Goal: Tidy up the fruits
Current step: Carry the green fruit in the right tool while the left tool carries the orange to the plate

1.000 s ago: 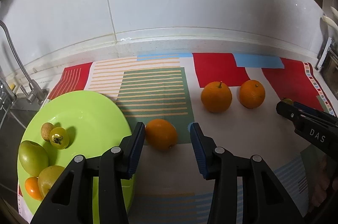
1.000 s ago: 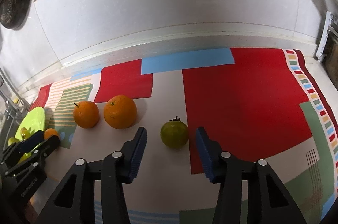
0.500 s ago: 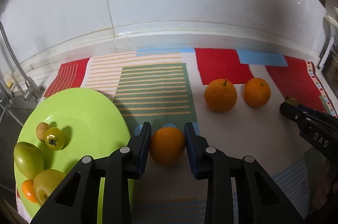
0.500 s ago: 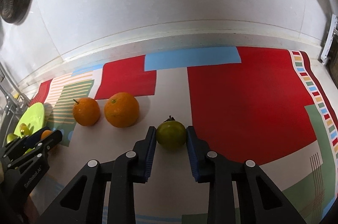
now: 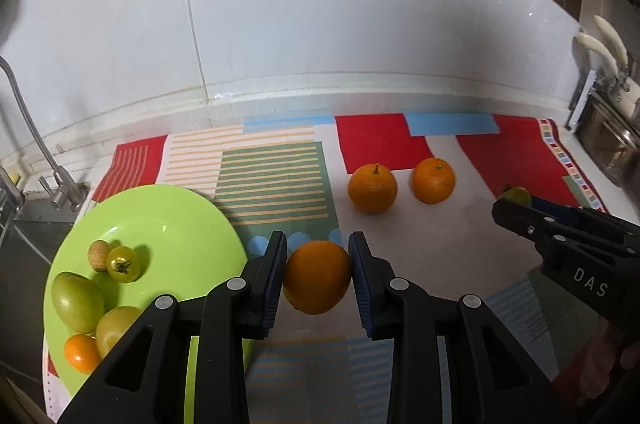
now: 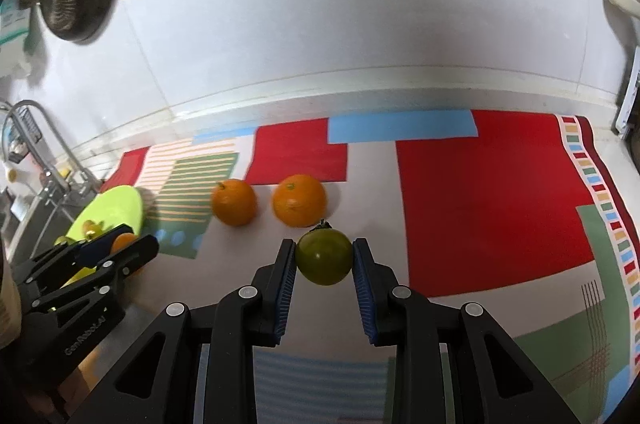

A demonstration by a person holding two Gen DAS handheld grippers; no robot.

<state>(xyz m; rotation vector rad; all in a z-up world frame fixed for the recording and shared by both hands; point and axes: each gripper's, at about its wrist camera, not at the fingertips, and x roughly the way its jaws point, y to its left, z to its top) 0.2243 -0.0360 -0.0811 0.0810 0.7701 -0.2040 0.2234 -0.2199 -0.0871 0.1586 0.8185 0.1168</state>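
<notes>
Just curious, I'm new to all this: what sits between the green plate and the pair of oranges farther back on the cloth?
In the left wrist view, only striped cloth lies between the green plate and the two oranges.

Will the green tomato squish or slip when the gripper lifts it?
Probably not squish: the green tomato keeps its round shape between the right gripper pads. It might slip, since its skin looks shiny. Set down, it would likely roll.
</notes>
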